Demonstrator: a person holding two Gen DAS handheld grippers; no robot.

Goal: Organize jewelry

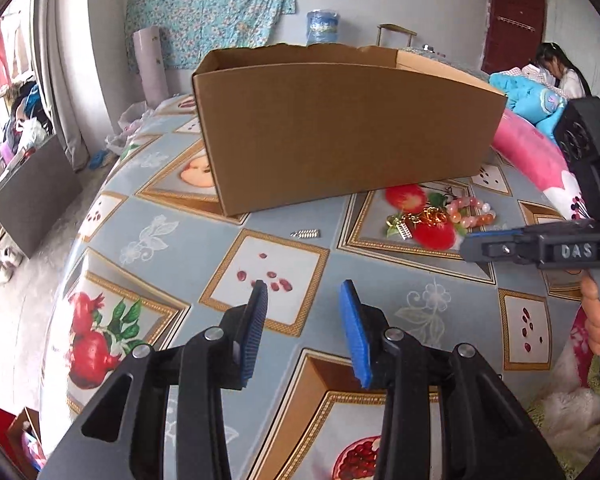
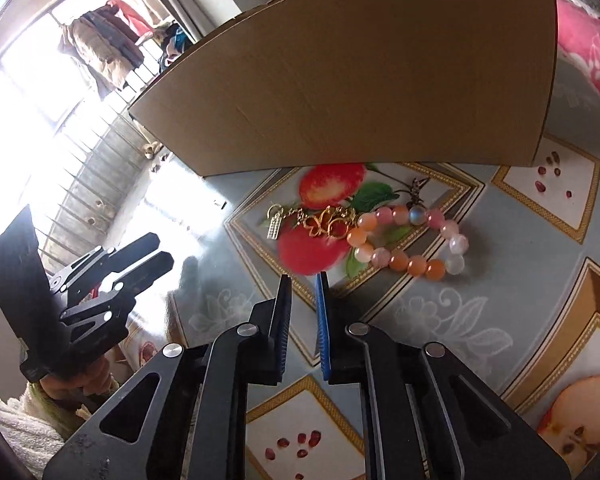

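An open cardboard box [image 1: 340, 128] stands on the table [image 1: 188, 240]; it also fills the top of the right wrist view [image 2: 360, 80]. In front of it lie a pink and orange bead bracelet [image 2: 412, 244], seen too in the left wrist view [image 1: 470, 210], and a gold chain with a charm [image 2: 320, 220], also in the left wrist view [image 1: 420, 218]. A small silver piece [image 1: 305, 233] lies near the box's front. My left gripper [image 1: 304, 292] is open and empty above the table. My right gripper [image 2: 304, 284] is open a narrow gap, empty, just short of the gold chain.
The table has a glossy fruit-pattern cover. The right gripper's body [image 1: 548, 248] shows at the right in the left wrist view; the left gripper [image 2: 100, 280] shows at the left in the right wrist view. A pink blanket [image 1: 536, 156] lies behind the box.
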